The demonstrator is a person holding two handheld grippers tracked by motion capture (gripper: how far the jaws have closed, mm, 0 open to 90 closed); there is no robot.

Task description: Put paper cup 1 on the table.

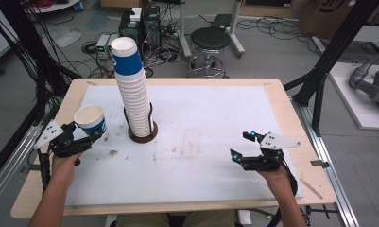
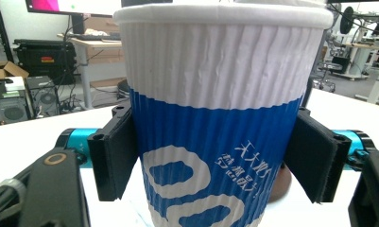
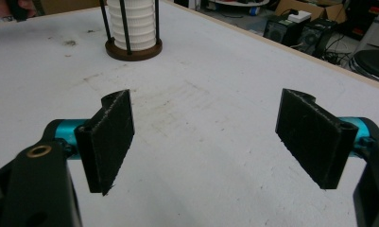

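Left claw clamped on single blue-and-white cup, upright at 9 o'clock on the table. Tall cup stack in wire holder just at 3 o'clock of it. Right claw wide open, empty, at 4 o'clock. Cup base cut off in left gripper view.

We look down and forward from above the near edge of the table, the cup stack left of centre; from the left gripper view we face level, very near a single cup; from the right gripper view we face low towards the same stack, farther off.
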